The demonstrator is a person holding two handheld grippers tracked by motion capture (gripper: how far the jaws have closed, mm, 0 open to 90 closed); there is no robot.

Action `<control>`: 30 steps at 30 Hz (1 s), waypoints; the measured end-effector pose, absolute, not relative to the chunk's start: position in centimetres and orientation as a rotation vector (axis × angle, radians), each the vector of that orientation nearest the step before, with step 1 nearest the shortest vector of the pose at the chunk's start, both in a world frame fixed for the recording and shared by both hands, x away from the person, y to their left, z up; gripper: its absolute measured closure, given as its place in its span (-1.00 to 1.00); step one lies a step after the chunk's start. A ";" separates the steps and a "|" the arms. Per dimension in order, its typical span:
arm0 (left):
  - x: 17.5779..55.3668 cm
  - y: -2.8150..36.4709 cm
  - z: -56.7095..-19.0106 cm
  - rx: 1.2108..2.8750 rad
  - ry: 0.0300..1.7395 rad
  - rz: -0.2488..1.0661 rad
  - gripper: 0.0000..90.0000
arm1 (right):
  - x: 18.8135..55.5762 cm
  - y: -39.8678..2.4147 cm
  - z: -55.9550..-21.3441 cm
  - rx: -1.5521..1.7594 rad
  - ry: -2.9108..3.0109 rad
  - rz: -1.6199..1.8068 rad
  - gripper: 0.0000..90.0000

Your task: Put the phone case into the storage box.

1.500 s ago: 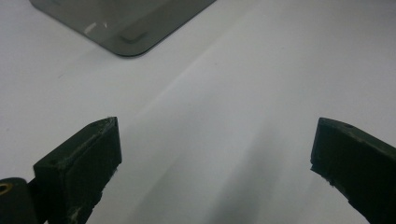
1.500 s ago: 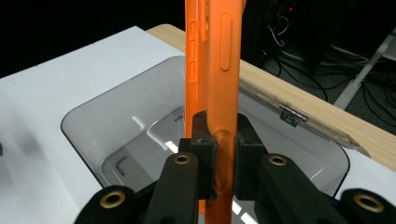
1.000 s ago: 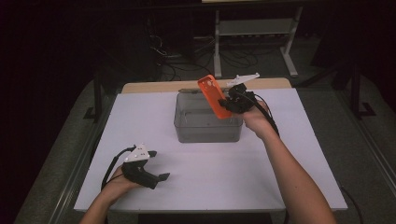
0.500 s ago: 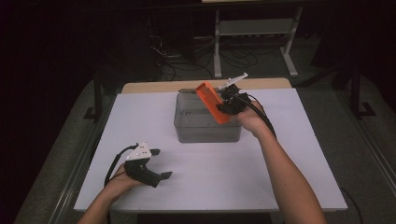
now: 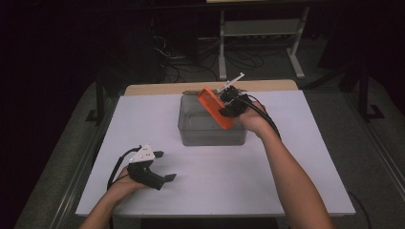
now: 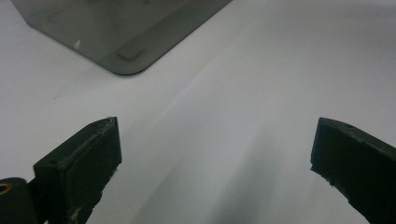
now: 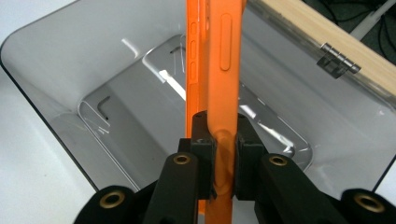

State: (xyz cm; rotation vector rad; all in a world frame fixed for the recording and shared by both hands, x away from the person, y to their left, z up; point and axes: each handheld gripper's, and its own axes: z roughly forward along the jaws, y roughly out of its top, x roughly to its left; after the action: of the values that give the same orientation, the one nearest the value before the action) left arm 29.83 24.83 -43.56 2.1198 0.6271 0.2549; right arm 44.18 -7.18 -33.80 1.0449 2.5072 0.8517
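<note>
Orange phone case (image 5: pixel 216 109) sits clamped edge-on in the right gripper (image 5: pixel 228 106), tilted above the open top of the smoky grey plastic bin (image 5: pixel 210 136) just above the centre of the high view. In the right gripper view the case (image 7: pixel 219 70) rises as a narrow orange strip from the middle of the frame to its top edge, its moulded side-button bumps facing the camera, and the two black jaws press on its lower end from either side (a firm pinch, no gap between pads and case). Behind it lies the bin's glossy interior (image 7: pixel 140 135), and in the upper right corner of that view a strip of wooden board (image 7: pixel 327 42) with a small metal hinge (image 7: pixel 338 59) runs beyond the bin's far wall. The bin stands on the white tabletop (image 5: pixel 286 181). The left gripper (image 5: pixel 162 167) rests low on the tabletop in the lower left of the high view, well apart from the bin, with its jaws spread wide and nothing between them. In the left gripper view those jaws stand at the lower left and lower right with bare white surface (image 6: pixel 219 140) between, and a corner of the bin (image 6: pixel 126 32) shows in the upper left.
</note>
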 end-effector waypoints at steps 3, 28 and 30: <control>29.8 24.9 -43.6 2.122 0.625 0.254 -0.97 | 44.3 -7.0 -33.9 1.060 2.526 0.827 0.78; 29.8 25.1 -43.6 2.115 0.633 0.251 -0.97 | 45.8 -5.4 -34.9 1.158 2.660 0.555 0.78; 29.8 25.1 -43.6 2.115 0.633 0.251 -0.97 | 46.0 -5.4 -35.0 1.173 2.664 0.546 0.78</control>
State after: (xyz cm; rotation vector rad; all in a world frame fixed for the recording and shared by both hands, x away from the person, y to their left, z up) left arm 29.80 25.11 -43.57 2.1149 0.6332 0.2514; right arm 45.97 -5.41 -35.00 1.1728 2.6640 0.5459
